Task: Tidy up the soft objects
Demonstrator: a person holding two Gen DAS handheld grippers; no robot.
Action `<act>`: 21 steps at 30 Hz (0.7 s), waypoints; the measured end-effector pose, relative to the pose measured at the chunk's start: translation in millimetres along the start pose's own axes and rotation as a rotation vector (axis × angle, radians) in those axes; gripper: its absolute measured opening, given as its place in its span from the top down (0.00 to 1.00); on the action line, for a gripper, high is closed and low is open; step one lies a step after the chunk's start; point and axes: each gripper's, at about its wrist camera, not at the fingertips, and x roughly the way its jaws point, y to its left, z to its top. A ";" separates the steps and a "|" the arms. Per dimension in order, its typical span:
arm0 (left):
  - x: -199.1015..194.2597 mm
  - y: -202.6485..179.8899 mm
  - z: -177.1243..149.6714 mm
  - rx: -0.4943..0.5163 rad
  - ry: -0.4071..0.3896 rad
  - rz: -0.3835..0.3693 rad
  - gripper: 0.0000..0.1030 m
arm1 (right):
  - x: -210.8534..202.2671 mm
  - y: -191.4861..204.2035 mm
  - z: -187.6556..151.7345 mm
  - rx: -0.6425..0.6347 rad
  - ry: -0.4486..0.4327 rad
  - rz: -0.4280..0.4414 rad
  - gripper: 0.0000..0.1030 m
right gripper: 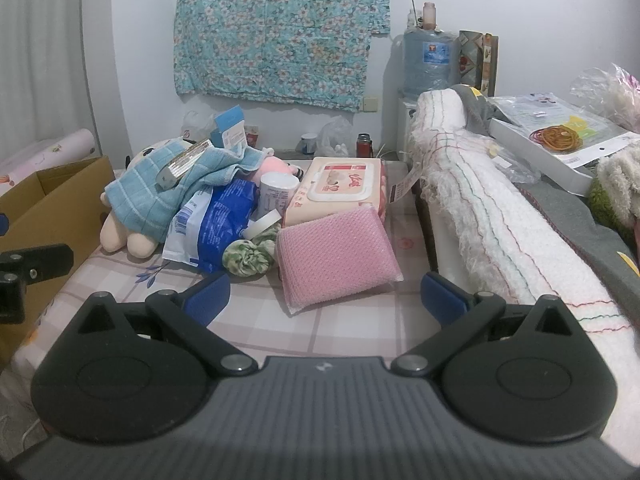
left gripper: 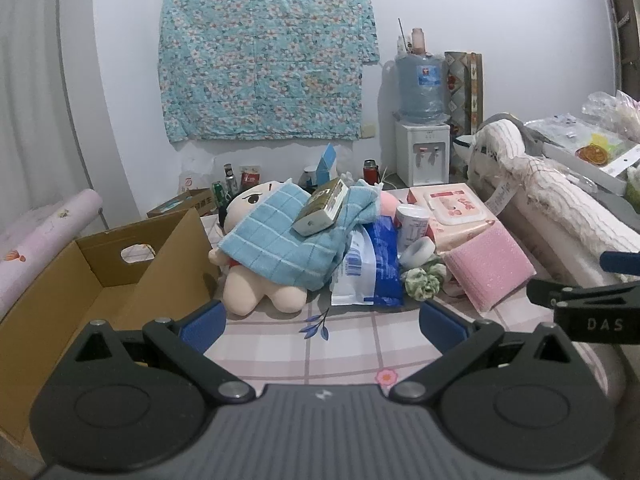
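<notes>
both grippers' fingers spread wide, holding nothing: left gripper (left gripper: 322, 322), right gripper (right gripper: 325, 294). a plush doll (left gripper: 256, 276) lies under a blue towel (left gripper: 288, 240) on the table (left gripper: 344, 344), beside an open cardboard box (left gripper: 100, 280); a pink sponge (right gripper: 336, 256) lies near the right gripper.

Floral cloth (left gripper: 264, 48) on wall — water dispenser (left gripper: 422, 152) right.

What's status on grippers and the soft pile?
Left gripper, right gripper open, empty. Blue towel draped over plush doll. Olive pack sits on towel.
</notes>
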 end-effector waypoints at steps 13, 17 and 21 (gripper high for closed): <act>2.3 3.1 1.3 -0.005 0.011 0.011 0.00 | 1.5 0.5 -0.7 0.000 0.000 -0.005 0.01; 3.1 4.0 0.6 -0.004 0.012 0.010 0.00 | 1.6 0.1 -1.1 0.002 0.000 -0.004 0.01; 3.3 4.2 0.5 -0.004 0.013 0.010 0.00 | 1.9 -0.4 -1.2 0.001 -0.001 -0.005 0.01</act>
